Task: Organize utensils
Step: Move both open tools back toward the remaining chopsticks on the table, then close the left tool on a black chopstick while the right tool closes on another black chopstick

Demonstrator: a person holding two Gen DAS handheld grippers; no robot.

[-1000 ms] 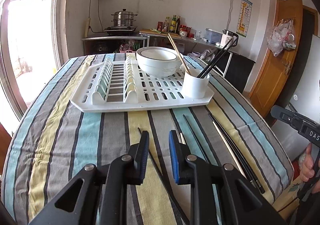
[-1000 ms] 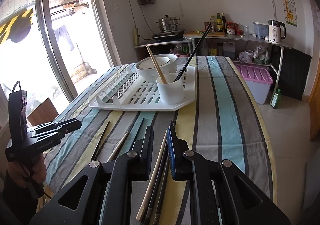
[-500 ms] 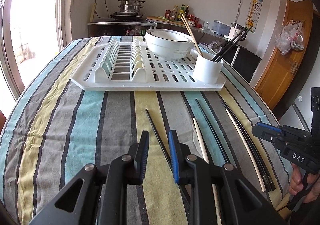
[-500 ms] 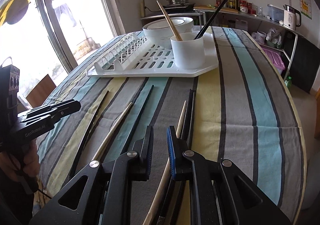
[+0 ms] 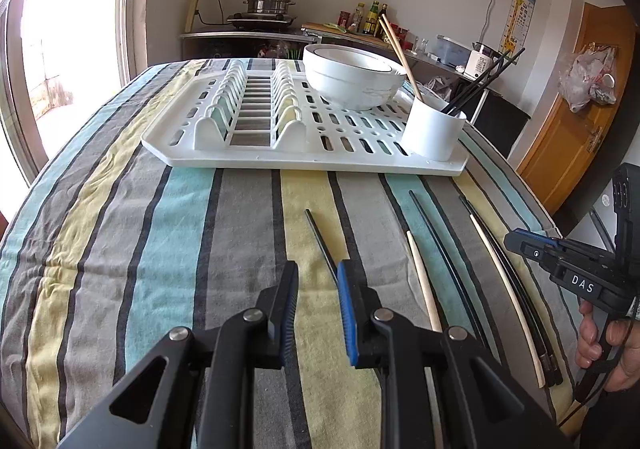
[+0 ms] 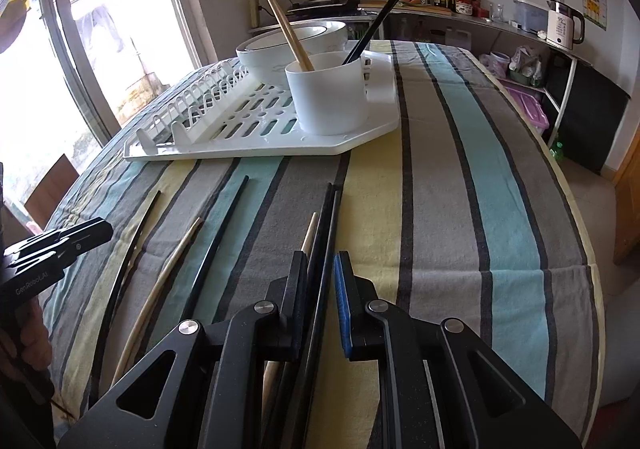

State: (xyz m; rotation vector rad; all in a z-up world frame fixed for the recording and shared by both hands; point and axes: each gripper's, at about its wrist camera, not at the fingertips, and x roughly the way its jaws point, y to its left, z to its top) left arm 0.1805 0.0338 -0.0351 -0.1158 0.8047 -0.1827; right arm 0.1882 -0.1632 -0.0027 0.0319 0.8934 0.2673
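Chopsticks (image 6: 224, 245) lie on the striped tablecloth (image 6: 440, 169) in a kitchen, both claws apparently spread, pinching nothing.

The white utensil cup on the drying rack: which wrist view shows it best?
The right wrist view: the white utensil cup is large and near the middle there, with its open rim and the wooden and black chopsticks standing inside plainly visible. In the left wrist view the same cup is smaller and off to the right, and shows less of its inside.
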